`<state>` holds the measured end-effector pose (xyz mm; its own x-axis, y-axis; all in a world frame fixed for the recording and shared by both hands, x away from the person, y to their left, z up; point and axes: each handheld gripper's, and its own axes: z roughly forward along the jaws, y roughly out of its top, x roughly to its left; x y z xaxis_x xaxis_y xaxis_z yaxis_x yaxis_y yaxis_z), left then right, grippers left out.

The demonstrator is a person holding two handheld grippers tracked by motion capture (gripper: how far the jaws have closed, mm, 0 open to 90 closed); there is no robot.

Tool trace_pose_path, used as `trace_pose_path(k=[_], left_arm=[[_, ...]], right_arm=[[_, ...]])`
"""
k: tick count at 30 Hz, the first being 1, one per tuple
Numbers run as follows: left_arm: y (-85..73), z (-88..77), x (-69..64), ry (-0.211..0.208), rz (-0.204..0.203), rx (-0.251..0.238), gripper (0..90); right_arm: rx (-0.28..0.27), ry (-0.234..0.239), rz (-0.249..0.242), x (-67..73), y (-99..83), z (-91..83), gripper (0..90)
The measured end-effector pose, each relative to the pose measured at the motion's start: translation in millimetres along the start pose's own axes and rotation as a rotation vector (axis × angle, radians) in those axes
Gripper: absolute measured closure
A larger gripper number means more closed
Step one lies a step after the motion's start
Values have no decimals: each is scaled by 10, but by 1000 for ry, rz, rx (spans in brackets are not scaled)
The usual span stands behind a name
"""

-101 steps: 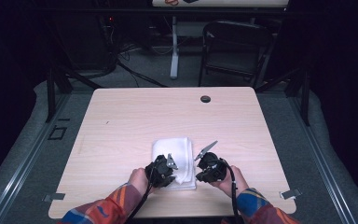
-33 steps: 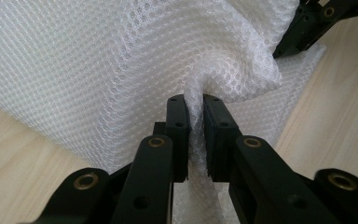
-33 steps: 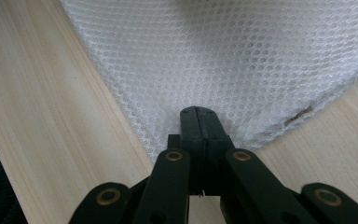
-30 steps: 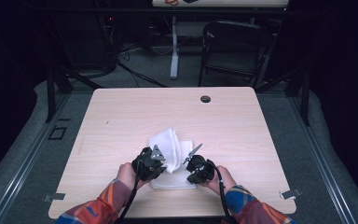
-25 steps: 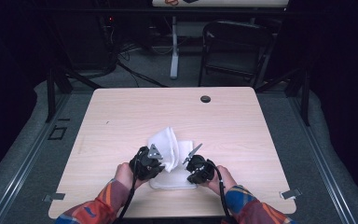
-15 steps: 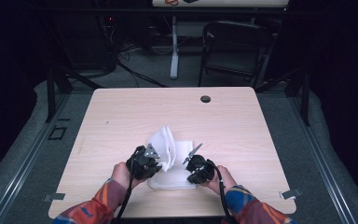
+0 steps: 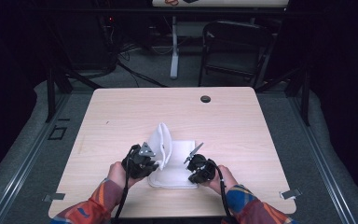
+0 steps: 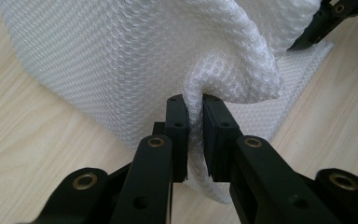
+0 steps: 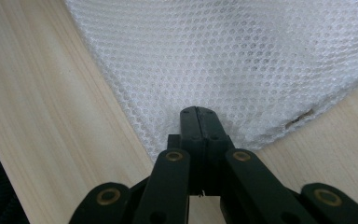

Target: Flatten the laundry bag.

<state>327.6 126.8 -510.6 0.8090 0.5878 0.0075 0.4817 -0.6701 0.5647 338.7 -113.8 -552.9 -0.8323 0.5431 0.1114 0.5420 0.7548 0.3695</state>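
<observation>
Since the earliest frame, when the white mesh cloth (image 7: 170, 161) lay flat, its left part has been lifted into an upright fold and the left gripper (image 7: 151, 161) has shifted slightly left with it. That gripper's jaws are clenched on a bunched fold of the cloth, which stands up near the table's (image 7: 121, 116) near edge. Just right, the right gripper (image 7: 193, 158) has its jaws pressed together at the cloth's near edge; whether fabric is pinched between them I cannot tell.
</observation>
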Motion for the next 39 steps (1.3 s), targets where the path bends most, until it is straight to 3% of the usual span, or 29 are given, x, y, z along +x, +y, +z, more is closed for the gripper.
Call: trace_pose_path(k=[20, 39], left_arm=[[-155, -106, 147, 12, -51, 18, 829], [-225, -144, 206, -16, -78, 41, 837]], right_arm=[[7, -23, 18, -58, -44, -31, 900], [14, -18, 19, -106, -78, -54, 900]])
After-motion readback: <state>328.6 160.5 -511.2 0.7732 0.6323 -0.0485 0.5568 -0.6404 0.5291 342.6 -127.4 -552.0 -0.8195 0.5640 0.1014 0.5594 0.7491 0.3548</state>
